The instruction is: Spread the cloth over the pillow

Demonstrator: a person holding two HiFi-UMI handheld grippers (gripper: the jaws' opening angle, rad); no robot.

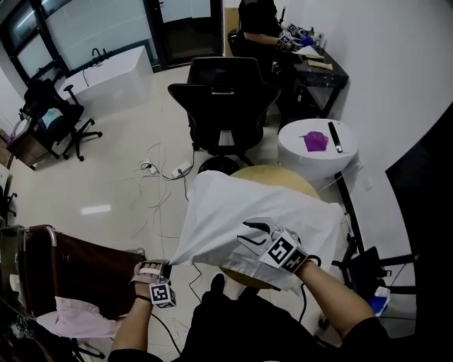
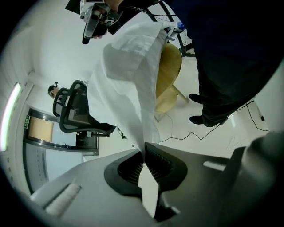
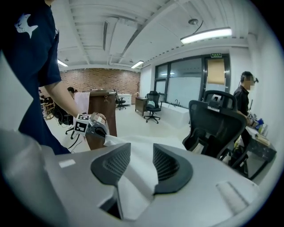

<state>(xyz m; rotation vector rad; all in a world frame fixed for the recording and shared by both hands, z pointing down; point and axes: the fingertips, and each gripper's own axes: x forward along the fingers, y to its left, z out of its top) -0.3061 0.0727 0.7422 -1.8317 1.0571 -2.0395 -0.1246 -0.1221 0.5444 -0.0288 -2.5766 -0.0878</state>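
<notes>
Two hand-held grippers were on one white fabric cloth (image 1: pixel 262 208). The cloth lay draped over the tan round pillow (image 1: pixel 276 175), covering most of it, with only the pillow's far rim bare. The near-left corner of the cloth was drawn off the pillow into a taut point in the air.

The left hand-held gripper (image 2: pixel 144 159) was clenched on that corner. Its ribbed pads were pinched together with a strip of cloth between them, and it sat low and left of the pillow.

The right hand-held gripper (image 3: pixel 141 148) lay on top of the cloth over the pillow's near side. It was released, with the jaws standing well apart. Cloth ran between them, but the pads were not pressing on it.

A black mesh office chair (image 1: pixel 223 92) stood just beyond the pillow. A white round worktop (image 1: pixel 297 152) to its right carried a purple item (image 1: pixel 315 141) and a black stick-shaped thing (image 1: pixel 335 136). A white power strip with cables (image 1: pixel 177 170) lay on the floor. A person in dark clothes (image 1: pixel 258 18) sat at a dark desk at the far wall.
</notes>
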